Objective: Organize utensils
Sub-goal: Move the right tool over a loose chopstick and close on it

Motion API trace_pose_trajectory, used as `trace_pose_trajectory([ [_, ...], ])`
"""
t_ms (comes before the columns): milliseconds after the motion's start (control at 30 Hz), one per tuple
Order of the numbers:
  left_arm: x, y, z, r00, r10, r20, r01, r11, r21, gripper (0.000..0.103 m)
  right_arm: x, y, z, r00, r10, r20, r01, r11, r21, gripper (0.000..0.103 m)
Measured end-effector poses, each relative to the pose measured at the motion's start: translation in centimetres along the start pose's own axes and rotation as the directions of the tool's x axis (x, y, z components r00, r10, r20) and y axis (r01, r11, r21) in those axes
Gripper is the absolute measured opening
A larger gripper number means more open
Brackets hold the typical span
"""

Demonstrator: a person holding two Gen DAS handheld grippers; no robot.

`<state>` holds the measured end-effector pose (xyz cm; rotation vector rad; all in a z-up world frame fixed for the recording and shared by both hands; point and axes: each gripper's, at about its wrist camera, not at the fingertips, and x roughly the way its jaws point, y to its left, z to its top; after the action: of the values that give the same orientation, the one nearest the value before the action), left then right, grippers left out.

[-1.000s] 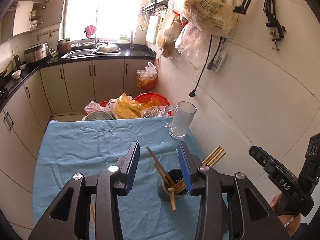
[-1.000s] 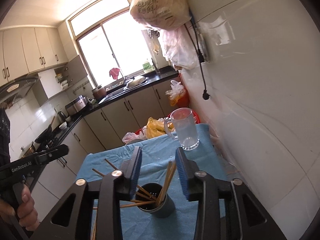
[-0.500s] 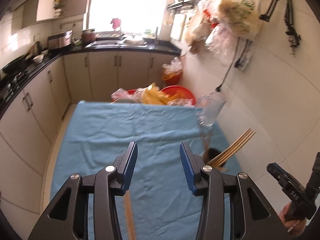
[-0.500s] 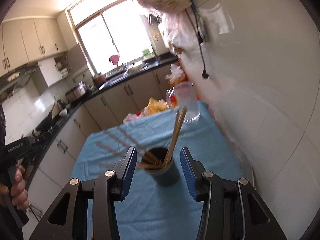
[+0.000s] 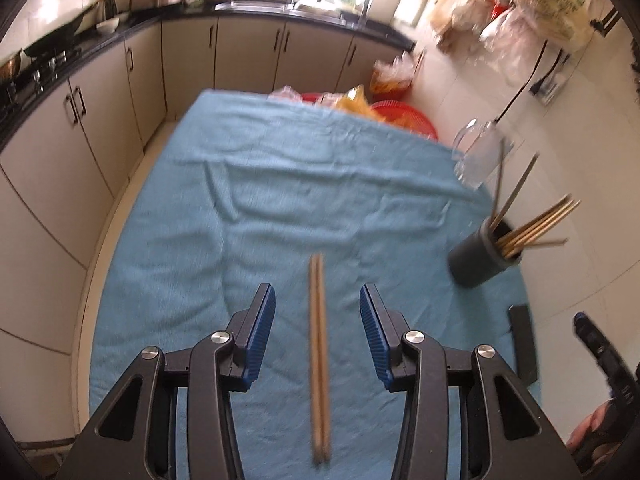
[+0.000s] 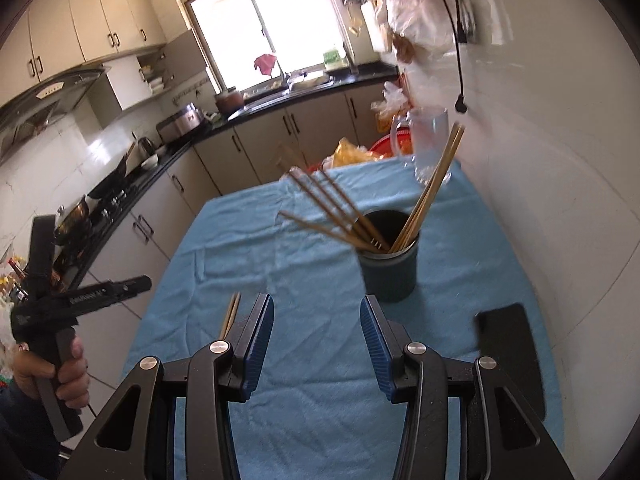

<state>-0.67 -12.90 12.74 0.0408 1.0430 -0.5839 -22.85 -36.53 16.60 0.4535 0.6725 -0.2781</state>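
We've got one loose pair of chopsticks (image 5: pixel 319 356) flat on the blue cloth (image 5: pixel 280 200) over the counter, the rest standing in the dark holder (image 6: pixel 388 268) at the right edge by the wall. Left tongs (image 5: pixel 316 340) are spread and empty, straddling the pair from above; no pad contact visible. Key relation: the sticks' long axis runs near-to-far, parallel to the left tongs' fingers, and roughly centred in the gap — so a straight descent and close should pinch across both sticks. Right tongs (image 6: pixel 316 344) have just been opening; nothing between them, aimed at bare cloth just near of the holder. From that view the pair (image 6: pixel 230 316) sits left of the right tongs — left hand is clearly nearer. Risk we'd flag: thin sticks on soft cloth may roll apart.
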Motion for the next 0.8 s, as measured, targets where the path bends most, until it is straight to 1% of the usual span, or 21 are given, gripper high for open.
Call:
trace_pose_trajectory([
  [133, 3.1, 0.9, -1.2, 0.996, 0.019, -0.086, -0.018, 1.0, 0.002, 0.042, 0.9, 0.5, -0.8, 0.999, 0.001, -0.037, 0.0, 1.0, 0.026, 0.049],
  [233, 5.5, 1.1, -2.1, 0.99, 0.017, -0.139, -0.013, 1.0, 0.024, 0.042, 1.3, 0.7, -1.2, 0.998, -0.01, -0.055, 0.011, 1.0, 0.02, 0.049],
  [300, 6.9, 0.7, -2.5, 0.985, 0.0, -0.17, 0.008, 0.999, 0.05, 0.042, 1.3, 0.9, -1.6, 0.998, -0.02, -0.064, 0.02, 1.0, 0.01, 0.049],
  [400, 8.5, 0.0, -2.8, 0.98, 0.003, -0.197, 0.014, 0.996, 0.083, 0.041, 1.2, 0.8, -1.9, 0.997, -0.033, -0.072, 0.033, 0.999, -0.003, 0.049],
  [533, 10.3, -0.1, -2.8, 0.975, 0.025, -0.222, -0.005, 0.996, 0.09, 0.032, 1.0, 0.0, -2.0, 0.995, -0.058, -0.079, 0.059, 0.998, 0.004, 0.049],
  [700, 12.0, -0.2, -2.8, 0.968, 0.05, -0.247, -0.024, 0.994, 0.107, 0.032, 1.0, -1.1, -2.0, 0.993, -0.081, -0.088, 0.083, 0.996, 0.018, 0.049],
  [800, 12.3, -0.5, -2.4, 0.971, 0.064, -0.231, -0.039, 0.993, 0.114, 0.032, 1.2, -1.6, -1.9, 0.992, -0.086, -0.097, 0.089, 0.996, 0.022, 0.049],
])
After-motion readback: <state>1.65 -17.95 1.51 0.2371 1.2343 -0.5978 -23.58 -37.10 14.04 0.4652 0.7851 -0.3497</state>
